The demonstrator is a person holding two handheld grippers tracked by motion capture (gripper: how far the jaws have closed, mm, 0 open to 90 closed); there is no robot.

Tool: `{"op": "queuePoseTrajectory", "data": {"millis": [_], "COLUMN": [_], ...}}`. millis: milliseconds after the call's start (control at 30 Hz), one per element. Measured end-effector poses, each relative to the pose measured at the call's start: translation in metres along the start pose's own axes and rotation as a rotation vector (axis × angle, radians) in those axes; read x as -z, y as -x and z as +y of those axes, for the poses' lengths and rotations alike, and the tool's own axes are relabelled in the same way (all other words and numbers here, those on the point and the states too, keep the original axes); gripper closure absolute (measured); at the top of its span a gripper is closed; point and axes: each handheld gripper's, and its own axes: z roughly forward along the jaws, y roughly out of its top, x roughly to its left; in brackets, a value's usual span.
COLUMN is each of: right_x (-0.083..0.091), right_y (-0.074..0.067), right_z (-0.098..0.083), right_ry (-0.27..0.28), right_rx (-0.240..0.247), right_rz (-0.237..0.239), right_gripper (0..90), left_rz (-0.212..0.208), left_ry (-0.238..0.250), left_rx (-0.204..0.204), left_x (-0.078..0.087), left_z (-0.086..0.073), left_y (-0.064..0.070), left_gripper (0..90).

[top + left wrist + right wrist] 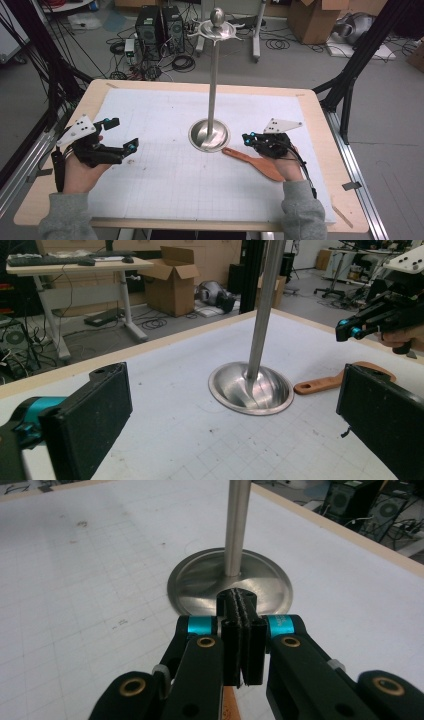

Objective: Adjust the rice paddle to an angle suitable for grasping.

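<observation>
A wooden spatula point(250, 159) lies flat on the white gridded mat, its handle end pointing at the round base of a tall metal stand point(209, 135). My right gripper point(248, 137) is shut, pads pressed together with nothing between them, and hovers just above the spatula's handle point(230, 705), pointing at the stand's base point(230, 582). In the left gripper view the spatula point(325, 383) lies beside the base point(250, 390), with the right gripper point(347, 331) above it. My left gripper point(124, 133) rests at the mat's left side, wide open and holding nothing point(235, 405).
The stand's pole point(214, 85) rises to a top ring with hooks and a ball point(217, 25). The mat point(165, 180) covers a wooden table point(90, 95). Beyond the table are computer towers point(160, 25), cables and cardboard boxes point(315, 20) on the floor.
</observation>
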Motion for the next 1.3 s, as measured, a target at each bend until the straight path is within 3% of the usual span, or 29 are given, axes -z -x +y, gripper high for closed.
{"op": "queuePoseTrajectory", "data": {"millis": [600, 1300], "right_x": [-0.031, -0.05], "right_y": [-0.005, -0.007], "right_z": [-0.01, -0.02], "right_ry": [-0.091, -0.181], "right_rx": [0.029, 0.027], "right_rz": [0.1, 0.159], "right_gripper": [89.1, 89.1], "left_rz": [0.002, 0.001], "left_ry": [0.002, -0.01], "left_rx": [-0.001, -0.001], "left_x": [0.001, -0.001], "left_z": [-0.001, -0.002], "left_y": [0.0, 0.0], "left_gripper": [1.8, 1.8]}}
